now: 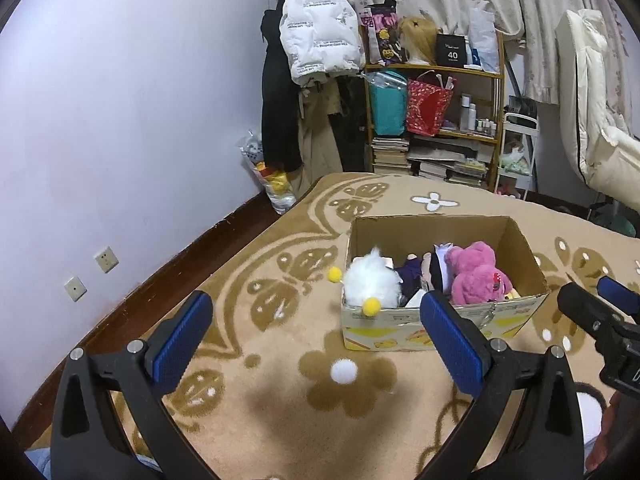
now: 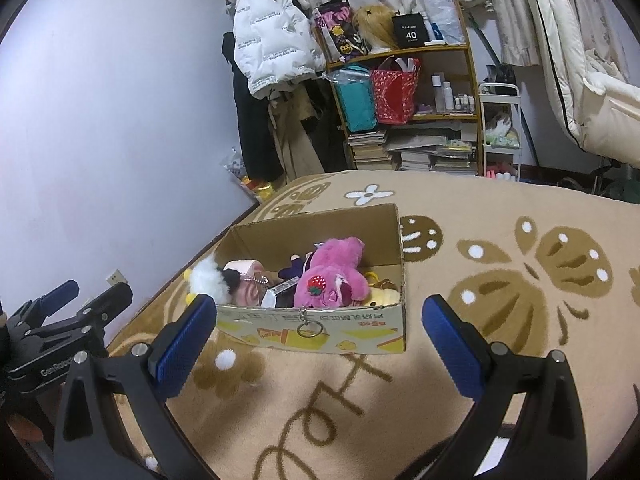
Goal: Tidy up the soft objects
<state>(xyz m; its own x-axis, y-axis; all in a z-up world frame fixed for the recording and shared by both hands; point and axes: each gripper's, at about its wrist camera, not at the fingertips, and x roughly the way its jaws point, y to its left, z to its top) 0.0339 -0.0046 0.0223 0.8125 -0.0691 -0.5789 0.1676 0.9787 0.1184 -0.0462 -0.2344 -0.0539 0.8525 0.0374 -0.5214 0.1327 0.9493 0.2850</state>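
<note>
A cardboard box (image 1: 432,236) (image 2: 320,224) stands on the patterned tan blanket and holds several plush toys. At its left end leans a white fluffy toy (image 1: 372,284) (image 2: 208,278) with yellow pompoms. A pink plush bear (image 1: 476,276) (image 2: 332,276) lies toward the right end, with a dark doll (image 1: 412,280) between them. My left gripper (image 1: 316,320) hovers open and empty just in front of the box. Open and empty as well, my right gripper (image 2: 320,324) frames the box's front wall. Each gripper shows at the edge of the other's view.
A wooden shelf (image 1: 436,120) (image 2: 404,92) with bags, books and bottles stands beyond the bed. Coats (image 1: 316,20) hang beside it by the lilac wall. A white quilt (image 1: 592,120) hangs at the right. The blanket (image 2: 500,280) spreads right of the box.
</note>
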